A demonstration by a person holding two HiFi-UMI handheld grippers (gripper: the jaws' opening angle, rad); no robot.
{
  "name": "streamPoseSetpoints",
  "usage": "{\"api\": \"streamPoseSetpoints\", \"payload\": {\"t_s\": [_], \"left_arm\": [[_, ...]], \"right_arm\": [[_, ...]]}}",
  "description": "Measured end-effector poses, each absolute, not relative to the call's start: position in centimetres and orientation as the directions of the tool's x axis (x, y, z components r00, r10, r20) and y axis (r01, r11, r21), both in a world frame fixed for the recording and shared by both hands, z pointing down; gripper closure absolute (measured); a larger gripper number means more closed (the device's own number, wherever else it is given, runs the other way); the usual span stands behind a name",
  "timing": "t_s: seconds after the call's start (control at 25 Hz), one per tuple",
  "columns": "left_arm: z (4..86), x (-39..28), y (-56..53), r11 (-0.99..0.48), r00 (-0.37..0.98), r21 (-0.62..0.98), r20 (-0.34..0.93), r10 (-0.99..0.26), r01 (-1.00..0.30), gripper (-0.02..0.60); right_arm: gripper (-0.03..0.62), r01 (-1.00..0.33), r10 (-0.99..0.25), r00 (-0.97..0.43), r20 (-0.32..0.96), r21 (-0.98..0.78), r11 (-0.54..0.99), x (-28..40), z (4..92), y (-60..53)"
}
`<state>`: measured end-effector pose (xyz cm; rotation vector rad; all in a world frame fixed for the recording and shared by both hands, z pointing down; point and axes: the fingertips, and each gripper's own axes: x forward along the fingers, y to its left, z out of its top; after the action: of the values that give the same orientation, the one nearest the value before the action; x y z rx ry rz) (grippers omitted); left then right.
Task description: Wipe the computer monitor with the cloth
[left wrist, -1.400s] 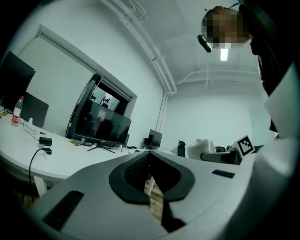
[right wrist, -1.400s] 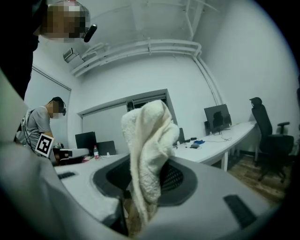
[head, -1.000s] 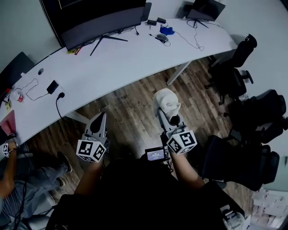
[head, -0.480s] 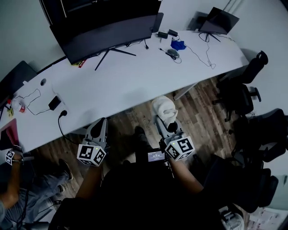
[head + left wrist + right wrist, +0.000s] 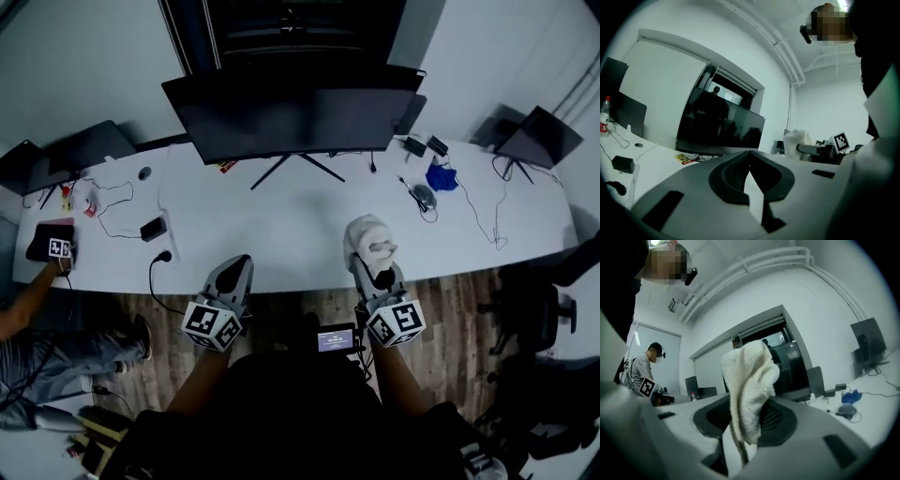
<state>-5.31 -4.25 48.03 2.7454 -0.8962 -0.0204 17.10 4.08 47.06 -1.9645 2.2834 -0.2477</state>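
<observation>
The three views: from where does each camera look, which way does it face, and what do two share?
Head view: on the person's head, facing steeply down at the desk and monitor; both forearms, the left claw and the right claw holding the cloth show.
Left gripper view: on the left claw, facing along its shut jaws toward the monitor; the person's dark clothing shows at right.
Right gripper view: on the right claw, facing the monitor past the clamped cloth.
Shared: all three show the monitor.
</observation>
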Motion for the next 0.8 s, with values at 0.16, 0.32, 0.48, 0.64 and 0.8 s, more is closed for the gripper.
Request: {"api": "streamPoseSetpoints", "payload": {"t_s": [0.16, 0.32, 0.48, 0.64, 0.8], "left_arm": [[46.7, -4.9, -7.1, -0.734, 0.758, 0.211, 0.056, -0.650, -0.645, 0.588], [45.4, -5.2, -9.5, -0.697, 0.714, 0.178, 0.053, -0.698, -0.694, 0.588], [43.7, -6.5, -12.1, -0.657, 0.670, 0.160, 0.040, -0.741, -0.736, 0.588], [41.9, -7.7, -14.7, -0.635, 0.643, 0.135, 0.022, -0.766, -0.761, 0.588], [40.3, -8.2, -17.5, -0.647, 0.651, 0.091, 0.025, -0.758, -0.757, 0.588]], "right_arm": [[0.457, -0.956, -0.967, -0.253, -0.015, -0.149, 0.253, 18.3, 45.4, -0.9], [0.457, -0.931, -0.934, -0.350, -0.065, -0.085, 0.355, 18.6, 42.8, -5.3], [0.457, -0.902, -0.899, -0.423, -0.111, -0.039, 0.430, 17.8, 39.2, -9.4], [0.457, -0.859, -0.849, -0.511, -0.133, 0.062, 0.508, 15.6, 35.2, -13.7], [0.457, -0.799, -0.789, -0.599, -0.138, 0.160, 0.579, 12.8, 31.0, -18.0]]}}
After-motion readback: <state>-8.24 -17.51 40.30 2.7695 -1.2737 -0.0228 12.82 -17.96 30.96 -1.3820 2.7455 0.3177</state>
